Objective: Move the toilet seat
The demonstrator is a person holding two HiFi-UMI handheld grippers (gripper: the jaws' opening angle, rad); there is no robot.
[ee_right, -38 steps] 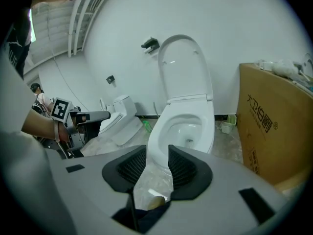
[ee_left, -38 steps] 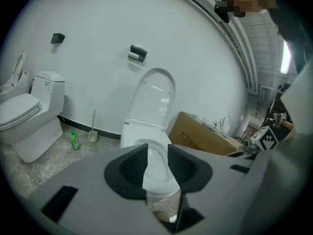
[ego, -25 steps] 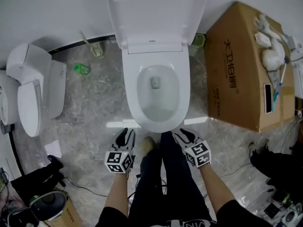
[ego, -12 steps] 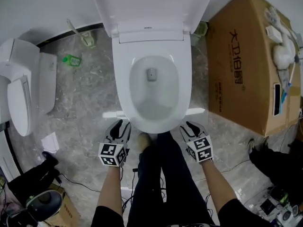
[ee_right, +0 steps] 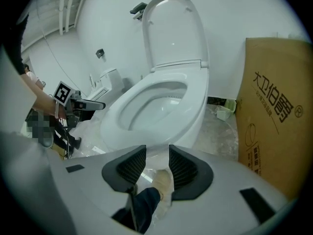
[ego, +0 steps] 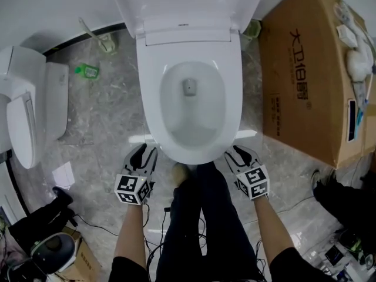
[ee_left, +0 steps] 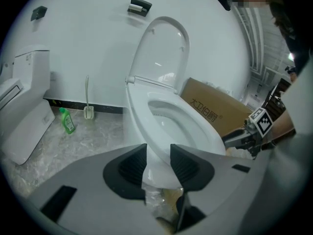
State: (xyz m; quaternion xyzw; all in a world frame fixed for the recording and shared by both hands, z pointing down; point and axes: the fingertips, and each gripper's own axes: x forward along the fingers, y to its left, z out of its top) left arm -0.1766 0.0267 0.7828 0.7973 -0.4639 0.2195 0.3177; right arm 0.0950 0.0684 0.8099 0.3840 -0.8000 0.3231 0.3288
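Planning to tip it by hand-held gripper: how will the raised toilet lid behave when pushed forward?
The lid looks like stiff, glossy plastic, so probably slippery to grip. Hinged at its base, it should swing rather than lift, and may drop onto the bowl once past upright.

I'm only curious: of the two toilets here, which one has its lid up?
The middle toilet, straight ahead of the person: its lid stands up against the wall, baring the bowl. The toilet at the left has its lid down.

Bathroom: toilet (ego: 150,93), toilet brush (ego: 104,40), marbled floor (ego: 111,113).
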